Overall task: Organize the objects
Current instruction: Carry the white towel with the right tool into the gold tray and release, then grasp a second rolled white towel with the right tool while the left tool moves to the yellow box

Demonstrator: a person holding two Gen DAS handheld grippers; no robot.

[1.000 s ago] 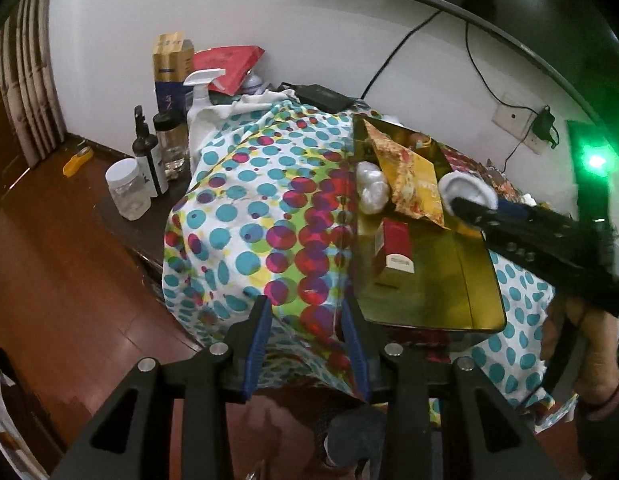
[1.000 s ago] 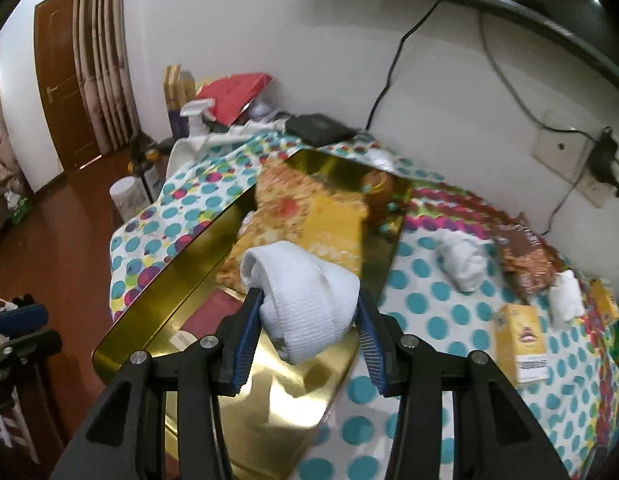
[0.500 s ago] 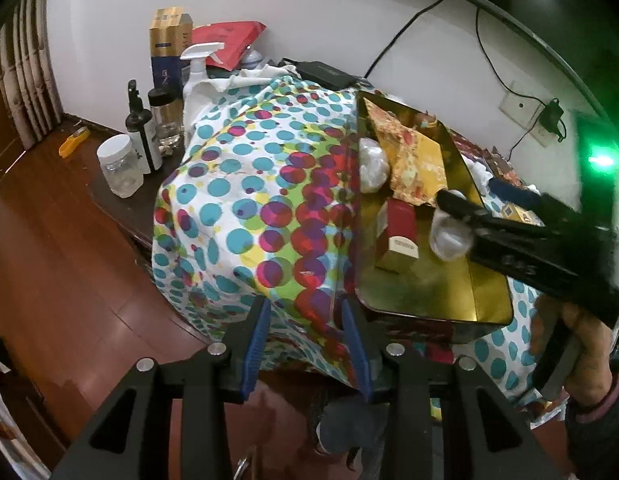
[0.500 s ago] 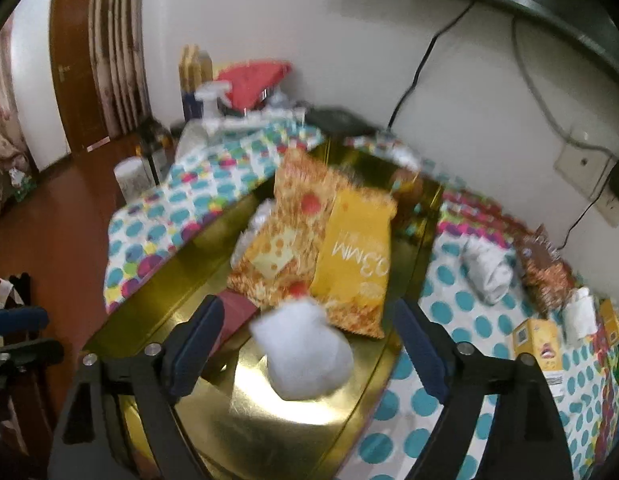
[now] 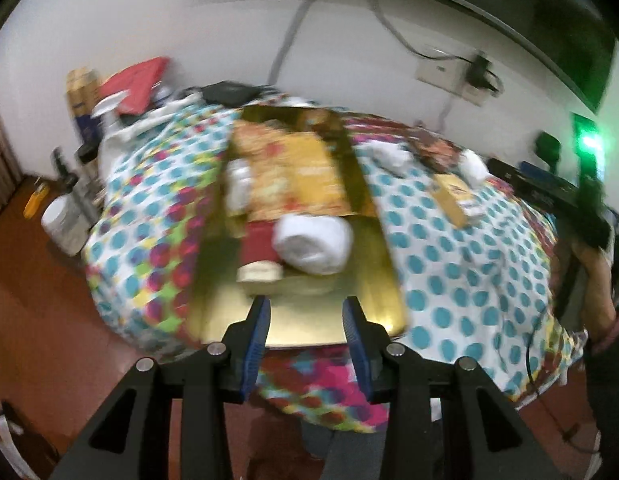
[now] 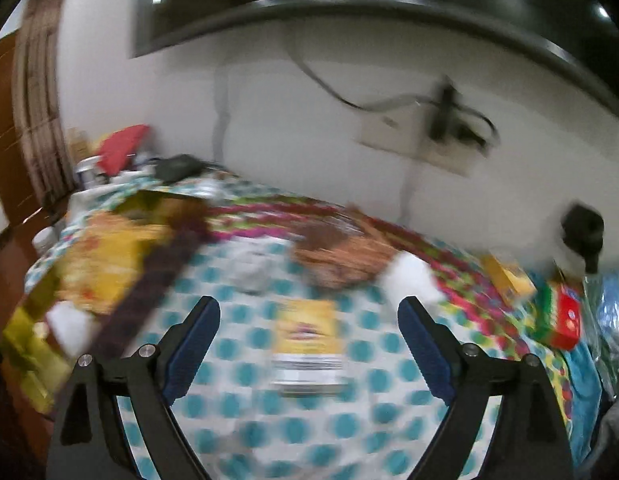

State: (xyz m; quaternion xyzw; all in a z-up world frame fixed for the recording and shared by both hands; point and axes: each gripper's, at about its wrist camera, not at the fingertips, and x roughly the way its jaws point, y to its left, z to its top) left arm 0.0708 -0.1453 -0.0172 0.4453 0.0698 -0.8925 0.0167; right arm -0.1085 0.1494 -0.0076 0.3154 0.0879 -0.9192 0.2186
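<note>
A gold tray (image 5: 369,288) lies on the polka-dot cloth. In it are a white rolled towel (image 5: 313,242), a red box (image 5: 258,240), snack bags (image 5: 293,176) and a small white bundle (image 5: 238,186). My left gripper (image 5: 307,320) is open and empty over the tray's near end. My right gripper (image 6: 309,316) is wide open and empty above a yellow box (image 6: 307,340) on the cloth. The tray shows at the left in the right wrist view (image 6: 25,320). Both views are blurred.
On the cloth right of the tray lie a rolled towel (image 6: 251,270), a brown snack bag (image 6: 341,256), a white bundle (image 6: 409,280), a yellow box (image 6: 507,276) and a red-green box (image 6: 561,316). Bottles and a jar (image 5: 63,216) stand at the table's left.
My right gripper has released the white towel into the tray and swung right over the cloth, open. My left gripper has moved right, over the tray's near end.
</note>
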